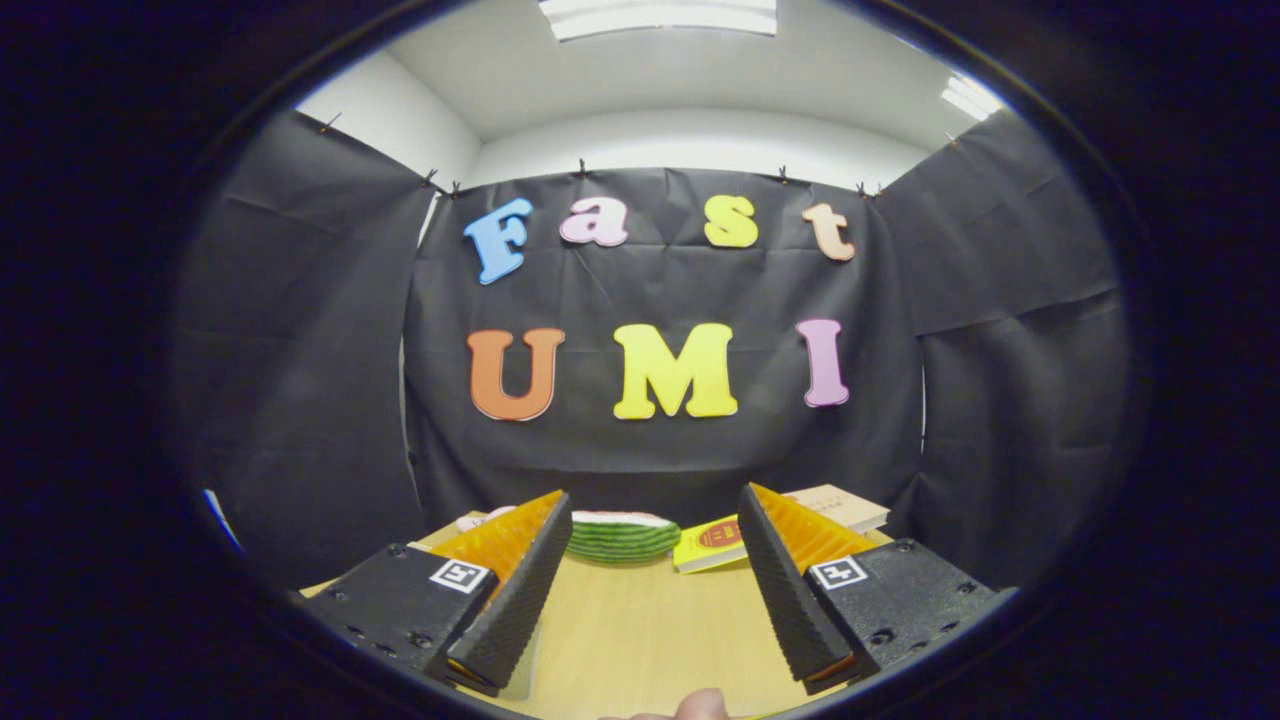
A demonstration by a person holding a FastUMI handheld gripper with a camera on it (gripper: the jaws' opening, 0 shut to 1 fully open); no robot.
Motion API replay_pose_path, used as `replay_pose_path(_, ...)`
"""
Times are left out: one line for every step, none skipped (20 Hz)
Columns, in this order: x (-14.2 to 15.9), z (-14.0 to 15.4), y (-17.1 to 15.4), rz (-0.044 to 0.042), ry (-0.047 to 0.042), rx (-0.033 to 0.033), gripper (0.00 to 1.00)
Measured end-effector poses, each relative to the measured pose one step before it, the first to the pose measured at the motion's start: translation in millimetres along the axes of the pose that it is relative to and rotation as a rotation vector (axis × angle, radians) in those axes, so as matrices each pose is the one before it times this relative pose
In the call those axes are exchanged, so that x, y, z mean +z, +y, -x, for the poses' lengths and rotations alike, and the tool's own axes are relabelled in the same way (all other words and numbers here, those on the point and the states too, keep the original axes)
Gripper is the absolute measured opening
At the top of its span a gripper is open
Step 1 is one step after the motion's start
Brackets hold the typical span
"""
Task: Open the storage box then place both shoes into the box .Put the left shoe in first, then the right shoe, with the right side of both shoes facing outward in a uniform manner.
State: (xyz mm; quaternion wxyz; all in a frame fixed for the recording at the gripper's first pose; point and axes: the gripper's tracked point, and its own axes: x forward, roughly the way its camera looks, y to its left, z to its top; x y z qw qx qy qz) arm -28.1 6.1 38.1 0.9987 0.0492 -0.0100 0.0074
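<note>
Fingers (655, 600) spread wide, nothing between them, held level above the surface (650, 630). I see bare wood in the gap and a fingertip (700, 706) poking in just below the gap, nearest the camera.

Beyond the fingers, at the far end of the surface: a green striped thing with a pale top (622, 537), shaped like a melon slice, can't say more. Just beside it a yellow book or packet (712, 543), and behind that a tan book (840, 505) lying flat. A small pinkish thing (483, 518) peeks out past the tip of the left finger, too hidden to name. Black cloth wall (660, 450) behind all of it.

Task things: I can't place the storage box or either shoe from this camera angle, so I can't tell whether the box is open or shut, or whether any shoe is inside it. Progress can't be judged here; wide, unloaded fingers fit either heading for a pick or having just let go.
</note>
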Motion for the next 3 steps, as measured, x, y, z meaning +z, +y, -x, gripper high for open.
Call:
replay_pose_path(-4.42, -1.50, -0.82, -0.00352, 0.01172, 0.00186, 1.00)
replay_pose_path(-3.17, -1.32, 1.40, -0.00223, 0.01277, 0.00147, 1.00)
replay_pose_path(-2.13, -1.70, -0.13, -0.00061, 0.00350, -0.00184, 1.00)
